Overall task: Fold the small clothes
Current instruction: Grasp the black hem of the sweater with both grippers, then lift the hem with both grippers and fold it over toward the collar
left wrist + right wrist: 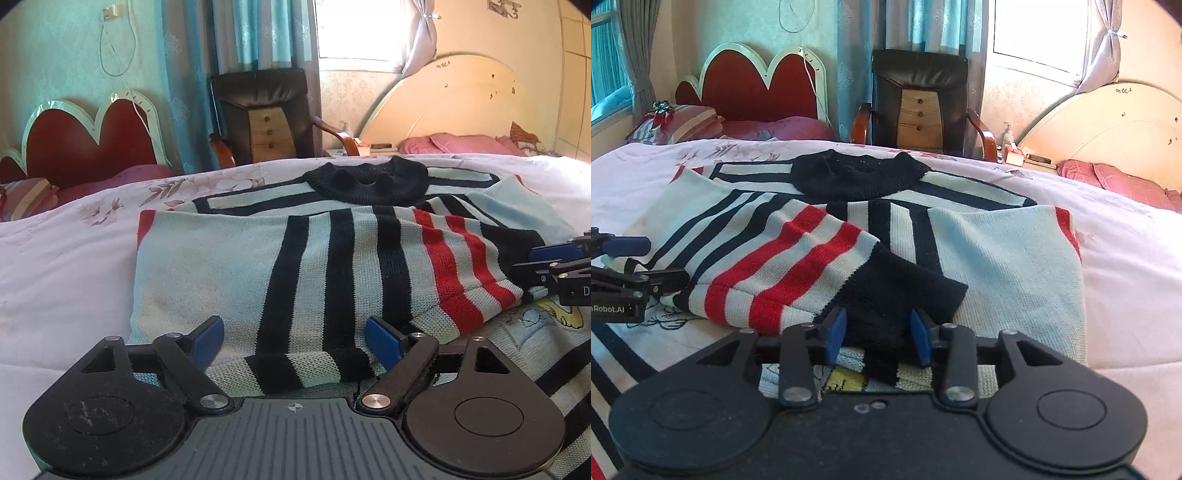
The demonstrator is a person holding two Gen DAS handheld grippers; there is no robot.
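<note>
A small knit sweater (229, 266), pale blue with black and red stripes and a black collar (365, 181), lies flat on the bed. Both sleeves are folded across its body. My left gripper (293, 343) is open, its blue pads either side of the left sleeve's black cuff (306, 365) at the sweater's lower edge. My right gripper (879, 334) is open around the right sleeve's black cuff (897, 291), its pads close to the cloth on both sides. Each gripper shows at the edge of the other's view: the right one (557, 266), the left one (624, 258).
The bed has a pale pink floral cover (1137, 266). Behind it stand a dark armchair (919, 103) holding a small wooden drawer unit, a red headboard (753, 81), a cream headboard (1108, 129), pink pillows (1123, 181) and a nightstand with bottles.
</note>
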